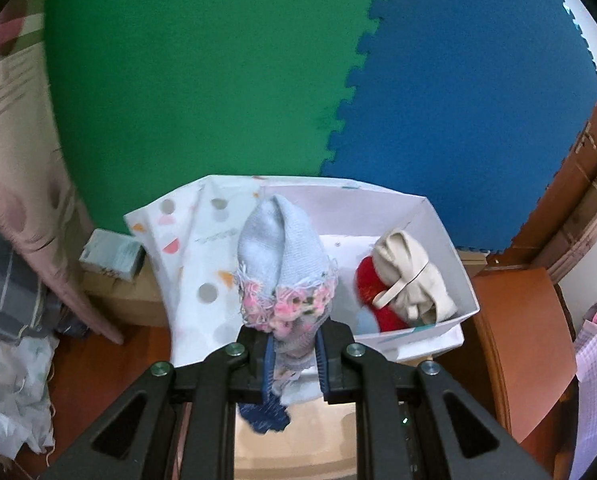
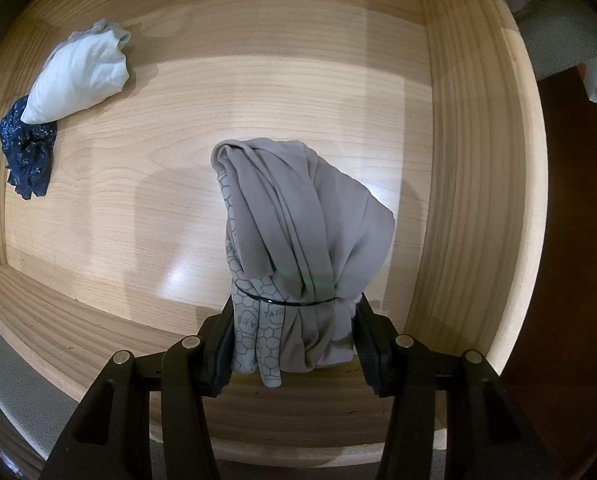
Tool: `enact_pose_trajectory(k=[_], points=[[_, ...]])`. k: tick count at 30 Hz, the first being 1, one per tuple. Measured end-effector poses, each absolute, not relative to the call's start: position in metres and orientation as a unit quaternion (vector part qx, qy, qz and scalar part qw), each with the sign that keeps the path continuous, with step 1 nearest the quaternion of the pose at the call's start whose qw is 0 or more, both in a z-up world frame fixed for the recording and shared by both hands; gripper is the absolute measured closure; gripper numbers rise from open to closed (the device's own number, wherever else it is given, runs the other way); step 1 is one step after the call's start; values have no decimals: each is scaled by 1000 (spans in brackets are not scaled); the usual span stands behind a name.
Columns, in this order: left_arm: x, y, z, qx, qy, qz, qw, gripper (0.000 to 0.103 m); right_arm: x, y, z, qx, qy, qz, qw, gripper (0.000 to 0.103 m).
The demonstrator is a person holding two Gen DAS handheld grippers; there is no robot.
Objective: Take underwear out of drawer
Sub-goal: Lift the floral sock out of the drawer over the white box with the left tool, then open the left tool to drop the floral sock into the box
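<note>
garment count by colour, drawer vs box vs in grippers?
Drawer: white bundle 1, navy bundle 1
Box: cream bundle 1, red bundle 1
Left gripper: light-blue bundle 1
Right gripper: grey bundle 1
Total: 6

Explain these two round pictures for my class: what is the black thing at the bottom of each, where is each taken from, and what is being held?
No robot here: a person holds a two-fingered grabbing tool in each hand, and a wide-angle camera on each tool looks along its jaws.

The left tool's picture shows the left gripper shut on a light blue garment with pink trim, above a white box holding red and cream clothes.

The right tool's picture looks down into a wooden drawer. The right gripper is shut on a grey rolled garment. A white bundle and a dark blue one lie in the drawer.
</note>
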State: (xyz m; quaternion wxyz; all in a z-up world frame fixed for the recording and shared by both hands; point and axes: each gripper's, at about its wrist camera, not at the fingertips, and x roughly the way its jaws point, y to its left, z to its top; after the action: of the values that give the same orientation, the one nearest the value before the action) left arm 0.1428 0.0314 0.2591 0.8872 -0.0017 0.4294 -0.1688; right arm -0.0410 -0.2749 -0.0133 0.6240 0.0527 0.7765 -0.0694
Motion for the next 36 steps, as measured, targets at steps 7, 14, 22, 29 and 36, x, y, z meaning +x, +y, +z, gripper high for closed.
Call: enact_pose_trajectory(k=[7,14,22,29,36], points=[[174,-10,236,22,441,-173,881,87,-41,-271,-11,54,775,-70,626,56],[195,-36,200,38,463,-169,869,87,-41,-273,-14,55,774,-70,627,56],[203,-35,164,58,488,-142,859,87,-42,-272,-13,54,774,-69,627,56],[203,-29,150,63,497,-138,854,83,-41,-277,-13,53,774,-68,627,56],[196,-33,153,74,496,-142,854,79,-40,-278,-14,52,774,-68,627,56]])
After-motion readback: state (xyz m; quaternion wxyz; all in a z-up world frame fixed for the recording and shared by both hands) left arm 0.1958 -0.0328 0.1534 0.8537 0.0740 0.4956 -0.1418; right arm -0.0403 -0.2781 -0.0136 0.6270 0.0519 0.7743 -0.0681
